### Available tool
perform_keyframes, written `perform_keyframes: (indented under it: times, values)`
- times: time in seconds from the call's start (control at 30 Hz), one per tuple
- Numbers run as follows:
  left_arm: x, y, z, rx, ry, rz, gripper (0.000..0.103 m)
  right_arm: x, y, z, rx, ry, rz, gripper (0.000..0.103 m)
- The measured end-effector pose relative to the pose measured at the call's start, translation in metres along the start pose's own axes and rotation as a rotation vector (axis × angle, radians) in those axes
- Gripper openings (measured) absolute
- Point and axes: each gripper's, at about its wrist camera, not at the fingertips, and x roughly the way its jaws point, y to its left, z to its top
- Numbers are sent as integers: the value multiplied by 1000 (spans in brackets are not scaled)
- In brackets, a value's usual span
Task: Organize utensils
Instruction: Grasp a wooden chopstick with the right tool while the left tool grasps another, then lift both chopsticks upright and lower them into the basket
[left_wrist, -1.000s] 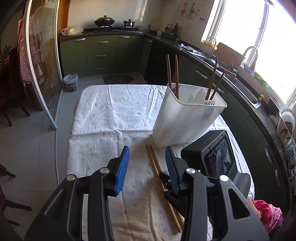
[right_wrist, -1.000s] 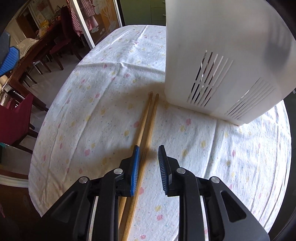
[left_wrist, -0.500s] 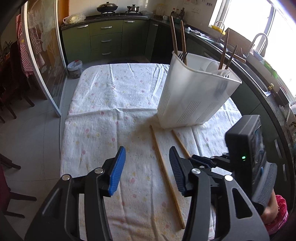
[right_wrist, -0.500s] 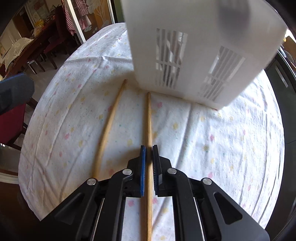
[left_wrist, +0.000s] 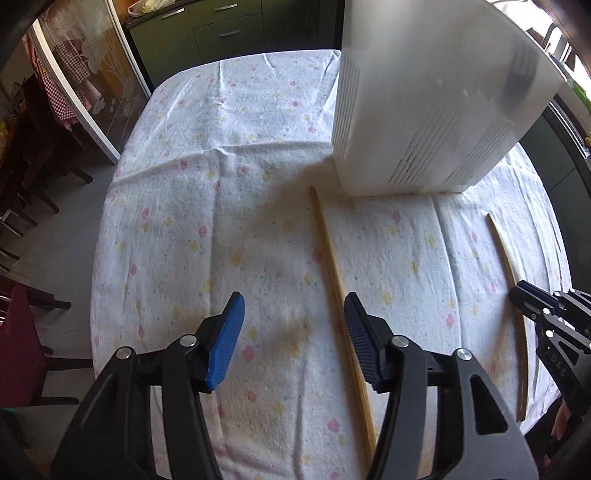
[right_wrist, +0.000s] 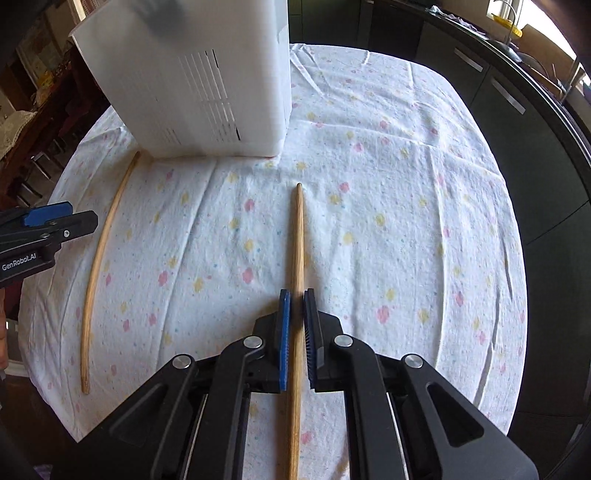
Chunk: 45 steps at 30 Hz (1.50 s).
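While the right hand-held gripper (right_wrist: 295, 332) pinches one chopstick (right_wrist: 298, 236) near its middle, the other chopstick (left_wrist: 332, 273) lies on the worktop (left_wrist: 184, 184) beside the wide-open left hand-held gripper (left_wrist: 291, 332) (straddle it squarely), near the white utensil holder (left_wrist: 424, 110).

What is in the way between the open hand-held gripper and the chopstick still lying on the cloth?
Nothing visible. The left hand-held gripper is open, and the loose chopstick lies on bare tablecloth right beside its right finger. The white utensil holder stands beyond the stick's far tip, and the right hand-held gripper is off to the side.
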Motion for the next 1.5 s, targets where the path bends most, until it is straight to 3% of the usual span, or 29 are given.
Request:
perform_keyframes:
  times: [0.23, 0.47, 0.53, 0.6, 0.63, 0.87, 1.03, 1.07, 1.13, 1.5]
  values:
    - [10, -3, 5, -67, 34, -39, 60, 0, -3, 1, 22, -8, 40, 8]
    - [16, -14, 8, -58, 48, -25, 60, -4, -11, 1, 28, -16, 33, 8]
    - [14, -16, 6, -38, 31, -15, 46, -5, -11, 3, 20, -14, 32, 10]
    - [10, -19, 5, -6, 25, -31, 13, -3, -6, 4, 8, -5, 36, 16]
    - [9, -20, 4, 6, 30, -48, 9, -2, -4, 5, 1, 2, 38, 17]
    - [-2, -18, -17, 58, 36, -123, 6, 2, -2, 8, -4, 19, 33, 17]
    - [-22, -19, -23, 112, -31, -117, 6, 8, -2, 11, -13, 61, 30, 23]
    - [-25, -19, -23, 118, -39, -124, 6, 8, -3, 12, -4, 57, 29, 9]
    - [-33, -20, -24, 130, -58, -134, 6, 7, -9, 13, 24, 47, 51, 7]
    - [-85, -16, -24, 177, -219, -152, 6, -71, -16, 5, 52, -151, 161, 7]
